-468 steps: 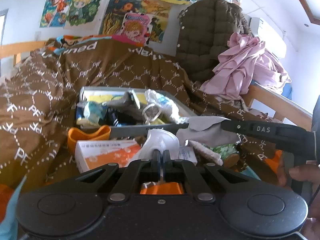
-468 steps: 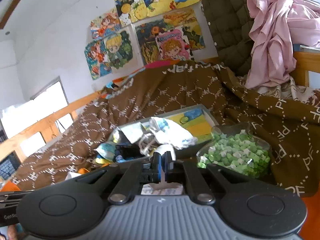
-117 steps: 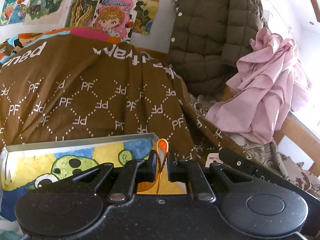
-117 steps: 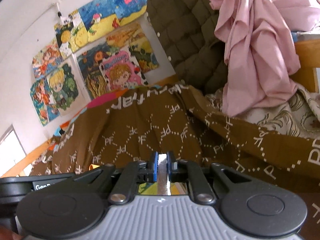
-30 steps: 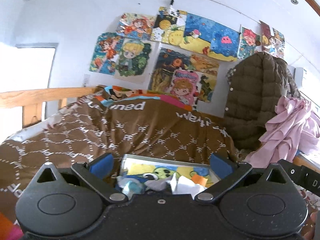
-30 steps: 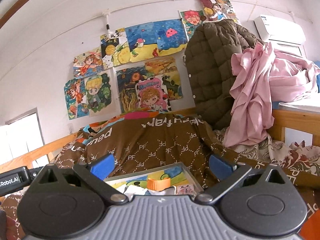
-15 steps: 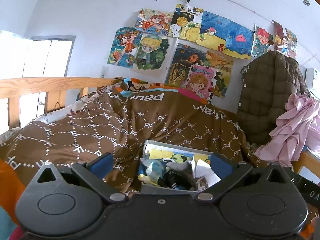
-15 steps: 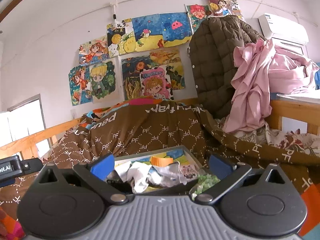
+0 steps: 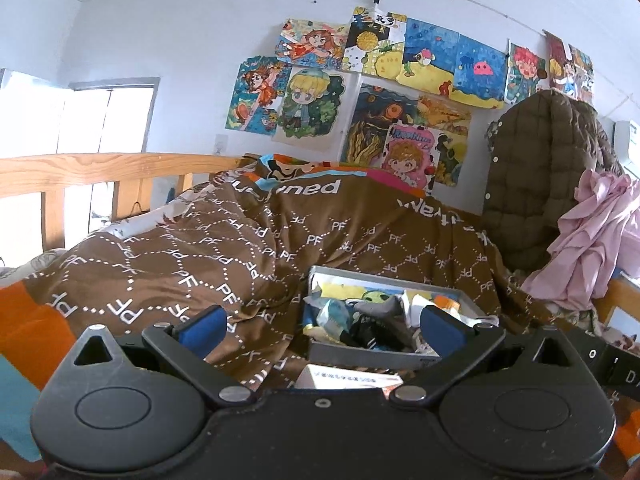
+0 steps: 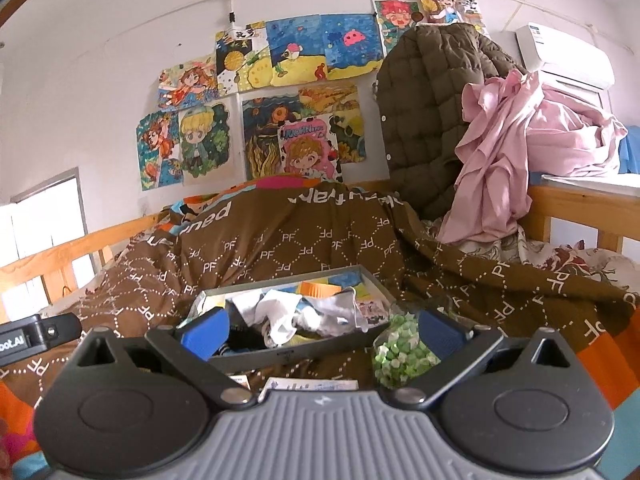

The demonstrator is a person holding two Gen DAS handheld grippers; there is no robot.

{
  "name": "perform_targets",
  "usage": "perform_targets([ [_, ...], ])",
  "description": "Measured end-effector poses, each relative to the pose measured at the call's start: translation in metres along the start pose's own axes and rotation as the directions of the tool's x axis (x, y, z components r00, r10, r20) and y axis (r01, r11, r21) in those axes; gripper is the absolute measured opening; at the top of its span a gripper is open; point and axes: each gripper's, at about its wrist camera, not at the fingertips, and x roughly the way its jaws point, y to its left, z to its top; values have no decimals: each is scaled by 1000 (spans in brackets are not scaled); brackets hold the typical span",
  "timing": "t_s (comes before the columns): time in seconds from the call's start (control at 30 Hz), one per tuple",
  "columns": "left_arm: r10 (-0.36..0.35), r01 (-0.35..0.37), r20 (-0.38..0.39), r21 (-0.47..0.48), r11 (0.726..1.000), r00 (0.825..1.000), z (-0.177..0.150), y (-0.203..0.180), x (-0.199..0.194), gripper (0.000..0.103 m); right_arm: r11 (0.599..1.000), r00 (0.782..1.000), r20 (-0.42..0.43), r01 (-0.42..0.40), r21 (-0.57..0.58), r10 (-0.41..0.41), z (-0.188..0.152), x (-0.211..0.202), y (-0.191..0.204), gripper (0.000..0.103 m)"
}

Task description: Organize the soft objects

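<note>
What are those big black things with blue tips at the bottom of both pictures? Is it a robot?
Not a robot. A person holds one grabbing tool in each hand, and each tool has a little camera looking out over its two jaws. One picture comes from the left gripper, the other from the right gripper. The blue tips are the pads of the jaws. Both are spread wide apart and hold nothing. Ahead lies a bed with a brown blanket. On it sits a grey tray piled with crumpled cloths and wrappers. Beside the tray, in the right picture, is a clear bag of green bits.
</note>
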Motion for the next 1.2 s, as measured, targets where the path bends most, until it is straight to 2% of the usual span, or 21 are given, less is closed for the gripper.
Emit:
perform_targets([
  [0.23,46,-46,-10,7,999,999,-5,6,-6,102,1000,1000,-11,14,-4,-14,-6,-10,2,103],
  [0.43,63,-61,-35,59,996,997,-14,4,-12,102,1000,999,-27,24,-1,-25,-12,-18,1,103],
  [1.2,53,-50,-28,93,994,998,-27,13,-46,102,999,997,-71,39,2,-39,-27,-47,8,103],
])
